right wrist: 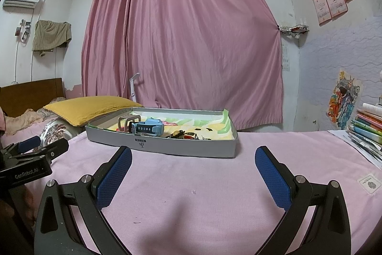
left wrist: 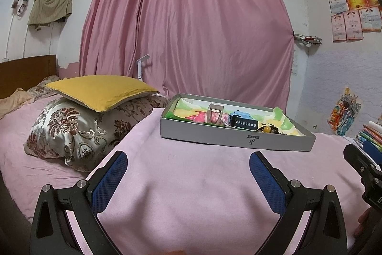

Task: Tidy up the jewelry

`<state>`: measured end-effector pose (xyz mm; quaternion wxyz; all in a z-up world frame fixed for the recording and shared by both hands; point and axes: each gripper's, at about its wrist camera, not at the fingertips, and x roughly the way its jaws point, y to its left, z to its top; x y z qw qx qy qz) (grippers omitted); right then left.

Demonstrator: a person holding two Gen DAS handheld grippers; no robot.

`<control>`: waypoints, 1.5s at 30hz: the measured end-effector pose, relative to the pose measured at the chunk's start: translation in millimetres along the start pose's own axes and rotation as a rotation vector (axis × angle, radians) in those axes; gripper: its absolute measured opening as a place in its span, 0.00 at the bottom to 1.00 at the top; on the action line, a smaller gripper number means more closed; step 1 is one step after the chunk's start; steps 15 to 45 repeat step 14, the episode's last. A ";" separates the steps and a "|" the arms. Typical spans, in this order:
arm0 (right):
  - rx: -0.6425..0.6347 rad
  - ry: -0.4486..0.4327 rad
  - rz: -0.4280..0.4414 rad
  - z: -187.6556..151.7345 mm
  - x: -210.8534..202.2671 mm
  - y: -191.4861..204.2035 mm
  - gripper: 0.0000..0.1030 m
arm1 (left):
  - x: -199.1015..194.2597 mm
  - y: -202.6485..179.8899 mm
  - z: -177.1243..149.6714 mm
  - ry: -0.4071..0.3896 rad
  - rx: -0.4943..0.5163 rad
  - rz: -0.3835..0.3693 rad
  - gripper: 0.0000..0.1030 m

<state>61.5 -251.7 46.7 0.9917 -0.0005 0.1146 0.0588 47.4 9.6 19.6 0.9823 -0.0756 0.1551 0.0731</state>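
A pink blanket [right wrist: 191, 183] covers the bed, bare across the lower half of both views. The grey box [right wrist: 167, 145] sits at mid-frame in the right wrist view and right of centre in the left wrist view, well back from the blanket's near edge. Inside it lie a blue watch [right wrist: 149, 127], a grey-banded watch [left wrist: 215, 113] and dark beaded pieces [right wrist: 183, 134]. Stacked books [right wrist: 367, 123] crowd the right edge; pillows [left wrist: 95, 116] the left. The left gripper [left wrist: 188, 171] and right gripper [right wrist: 193, 166] both hang wide open over bare blanket, holding nothing
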 end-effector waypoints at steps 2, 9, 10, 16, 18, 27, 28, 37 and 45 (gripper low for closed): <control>-0.003 -0.002 0.000 -0.3 1.5 -0.1 0.98 | 0.4 0.2 -0.1 0.002 0.000 -0.002 0.99; -0.004 -0.007 0.001 -1.0 0.4 -0.2 0.98 | 0.9 1.0 -0.8 0.000 -0.001 0.000 0.99; -0.004 -0.007 0.002 -0.9 2.0 -1.0 0.98 | 0.9 1.1 -0.7 0.000 -0.002 0.001 0.99; -0.003 -0.007 0.002 -1.2 1.7 -0.9 0.98 | 0.8 1.5 -1.2 -0.001 0.002 0.002 0.99; -0.003 -0.007 0.002 -1.2 1.7 -0.9 0.98 | 0.8 1.5 -1.2 -0.001 0.002 0.002 0.99; -0.003 -0.007 0.002 -1.2 1.7 -0.9 0.98 | 0.8 1.5 -1.2 -0.001 0.002 0.002 0.99; -0.003 -0.007 0.002 -1.2 1.7 -0.9 0.98 | 0.8 1.5 -1.2 -0.001 0.002 0.002 0.99; -0.003 -0.007 0.002 -1.2 1.7 -0.9 0.98 | 0.8 1.5 -1.2 -0.001 0.002 0.002 0.99; -0.003 -0.007 0.002 -1.2 1.7 -0.9 0.98 | 0.8 1.5 -1.2 -0.001 0.002 0.002 0.99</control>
